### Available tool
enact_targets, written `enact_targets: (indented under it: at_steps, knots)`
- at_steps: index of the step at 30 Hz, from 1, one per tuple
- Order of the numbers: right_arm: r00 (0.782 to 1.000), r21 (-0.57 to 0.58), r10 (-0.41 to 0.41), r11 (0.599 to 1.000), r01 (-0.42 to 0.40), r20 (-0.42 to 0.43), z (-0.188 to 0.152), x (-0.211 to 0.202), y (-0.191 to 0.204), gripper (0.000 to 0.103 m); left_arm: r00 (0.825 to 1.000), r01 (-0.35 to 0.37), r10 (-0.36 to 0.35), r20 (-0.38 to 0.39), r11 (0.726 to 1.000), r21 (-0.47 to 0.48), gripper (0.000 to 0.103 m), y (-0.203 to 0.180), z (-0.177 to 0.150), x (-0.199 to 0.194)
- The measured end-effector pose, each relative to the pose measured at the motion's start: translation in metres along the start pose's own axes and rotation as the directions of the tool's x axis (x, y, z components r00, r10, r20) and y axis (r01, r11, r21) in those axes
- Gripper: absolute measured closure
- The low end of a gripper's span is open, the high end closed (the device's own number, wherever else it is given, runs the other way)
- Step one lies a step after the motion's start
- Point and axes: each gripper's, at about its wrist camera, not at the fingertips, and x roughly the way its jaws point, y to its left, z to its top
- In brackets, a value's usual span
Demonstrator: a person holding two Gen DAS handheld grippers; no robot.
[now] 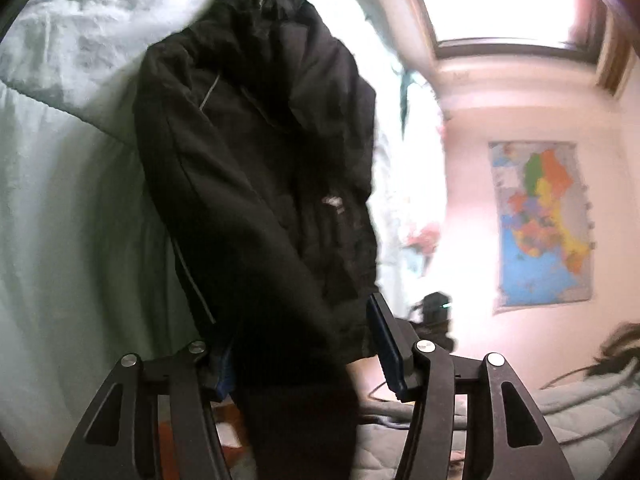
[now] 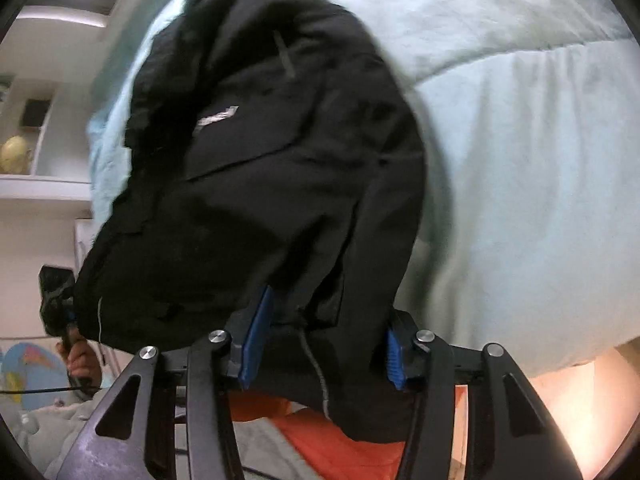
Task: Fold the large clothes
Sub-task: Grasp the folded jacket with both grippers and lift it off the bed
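A large black jacket point(image 1: 256, 168) hangs in the air in front of a pale green duvet point(image 1: 60, 208). My left gripper point(image 1: 304, 352) has thick folds of the jacket between its blue-padded fingers point(image 1: 386, 344). In the right wrist view the same jacket point(image 2: 272, 184) bulges over my right gripper point(image 2: 320, 344), whose blue pads point(image 2: 256, 340) close on the hem with a grey drawcord point(image 2: 316, 368) dangling. The left gripper also shows in the right wrist view point(image 2: 60, 300) at the far left, held by a hand.
A bed with the pale green duvet point(image 2: 520, 160) lies behind the jacket. A world map point(image 1: 540, 220) hangs on the pink wall under a skylight point(image 1: 500, 4). White shelves point(image 2: 36, 188) stand at left. Orange cloth point(image 2: 340, 440) and grey bedding point(image 1: 580, 408) lie below.
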Motion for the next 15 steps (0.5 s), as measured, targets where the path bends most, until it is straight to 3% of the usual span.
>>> enact_targets:
  at_steps: [4, 6, 8, 10, 11, 13, 15]
  knots:
    - [0.999, 0.058, 0.020, 0.998, -0.017, -0.046, -0.008, 0.016, -0.018, 0.048, 0.979, -0.158, 0.152, -0.139, 0.987, -0.028, 0.045, 0.025, -0.007, 0.029]
    - [0.996, 0.096, 0.003, 0.995, 0.005, -0.085, -0.016, 0.030, -0.029, 0.048, 0.951, -0.259, 0.253, -0.180, 0.966, -0.007, 0.045, 0.035, -0.020, 0.037]
    - [0.994, 0.134, 0.025, 0.991, -0.011, -0.102, -0.023, 0.035, -0.041, 0.048, 0.938, -0.285, 0.270, -0.215, 0.958, -0.038, 0.046, 0.047, -0.030, 0.036]
    - [0.991, 0.193, 0.081, 0.980, -0.059, -0.108, -0.028, 0.037, -0.050, 0.047, 0.940, -0.286, 0.264, -0.216, 0.955, -0.077, 0.047, 0.054, -0.034, 0.032]
    - [0.990, 0.189, 0.089, 0.980, -0.067, -0.108, -0.027, 0.035, -0.047, 0.048, 0.944, -0.285, 0.266, -0.195, 0.956, -0.072, 0.063, 0.050, -0.033, 0.028]
    - [0.992, 0.146, 0.104, 0.985, -0.093, -0.071, -0.021, 0.024, -0.035, 0.070, 0.959, -0.258, 0.247, -0.137, 0.964, -0.062, 0.084, 0.034, -0.024, 0.018]
    - [0.990, 0.099, 0.136, 0.986, -0.133, -0.025, -0.006, 0.008, -0.011, 0.078, 0.971, -0.230, 0.227, -0.075, 0.973, -0.031, 0.088, 0.015, -0.011, 0.006]
